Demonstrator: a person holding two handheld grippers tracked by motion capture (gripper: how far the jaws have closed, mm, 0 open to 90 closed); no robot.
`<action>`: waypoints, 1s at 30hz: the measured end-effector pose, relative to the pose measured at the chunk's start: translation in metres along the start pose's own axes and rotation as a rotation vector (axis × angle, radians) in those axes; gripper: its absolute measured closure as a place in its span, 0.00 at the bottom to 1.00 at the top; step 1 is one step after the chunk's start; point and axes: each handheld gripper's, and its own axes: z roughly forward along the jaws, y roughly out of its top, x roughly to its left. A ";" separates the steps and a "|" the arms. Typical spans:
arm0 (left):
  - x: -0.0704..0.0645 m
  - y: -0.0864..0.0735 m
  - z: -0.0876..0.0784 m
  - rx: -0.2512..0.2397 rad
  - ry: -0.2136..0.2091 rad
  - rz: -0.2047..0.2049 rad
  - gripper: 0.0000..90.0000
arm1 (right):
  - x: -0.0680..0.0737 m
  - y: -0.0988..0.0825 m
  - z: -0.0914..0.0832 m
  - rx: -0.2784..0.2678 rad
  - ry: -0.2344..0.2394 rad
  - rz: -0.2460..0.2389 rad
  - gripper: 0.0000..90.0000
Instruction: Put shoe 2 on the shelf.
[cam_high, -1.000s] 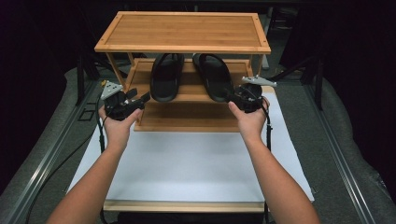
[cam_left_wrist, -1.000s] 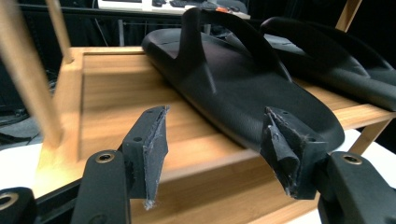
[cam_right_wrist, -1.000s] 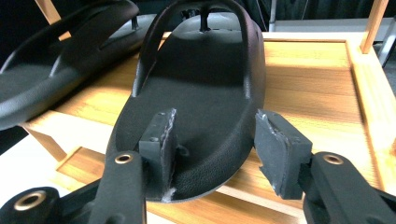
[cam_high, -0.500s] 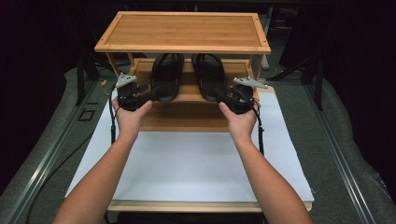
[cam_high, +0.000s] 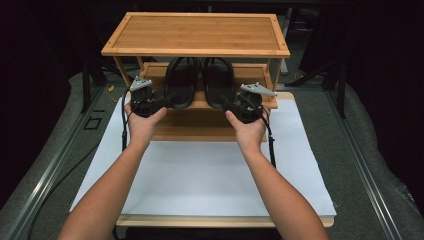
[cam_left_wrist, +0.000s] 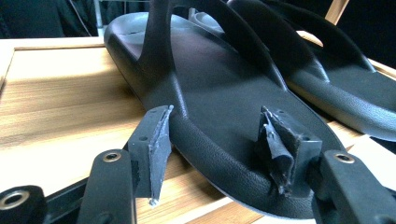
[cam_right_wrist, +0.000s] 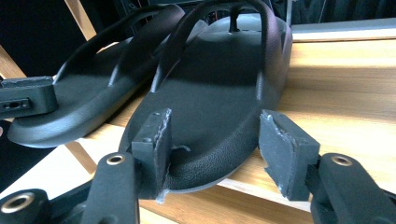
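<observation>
Sandals of black moulded foam sit side by side on the middle shelf (cam_high: 260, 80) of a bamboo rack (cam_high: 195, 32), heels overhanging the front edge toward the person. The left sandal (cam_high: 181, 85) is addressed by the left tool (cam_high: 159, 102); the right sandal (cam_high: 218, 86) by the right tool (cam_high: 231, 106). In the left gripper view, the left tool's jaws straddle the heel of the left sandal (cam_left_wrist: 224, 107): the jaws have just been closing, one pad (cam_left_wrist: 156, 149) looks to be against the heel rim and the other (cam_left_wrist: 280, 149) over the sole, but no firm clamp is evident. In the right gripper view, the right tool's jaws have just been opening around the heel of the right sandal (cam_right_wrist: 210, 102); one pad (cam_right_wrist: 154, 149) is close against the rim, the other pad (cam_right_wrist: 285, 154) stands clear of it. Handling judgement: each sandal is probably light, flexible and slightly compressible, with a pebbled, non-slip skin and no fragile parts. Recommended grip point is the thick heel rim, across its width, where the material is stiffest; the thin straps would likely bend and let the sandal swing. The rack stands on a white sheet (cam_high: 210, 175) covering the tabletop (cam_high: 225, 221).
</observation>
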 end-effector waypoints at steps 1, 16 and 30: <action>0.000 0.000 0.001 -0.002 -0.001 -0.001 0.49 | 0.001 0.000 0.000 -0.003 0.005 0.001 0.50; -0.005 0.001 0.008 -0.011 -0.021 -0.010 0.49 | 0.014 -0.006 0.004 -0.028 0.076 0.030 0.48; -0.005 0.000 0.001 -0.041 -0.005 0.006 0.47 | 0.013 -0.003 -0.002 -0.030 0.064 -0.041 0.48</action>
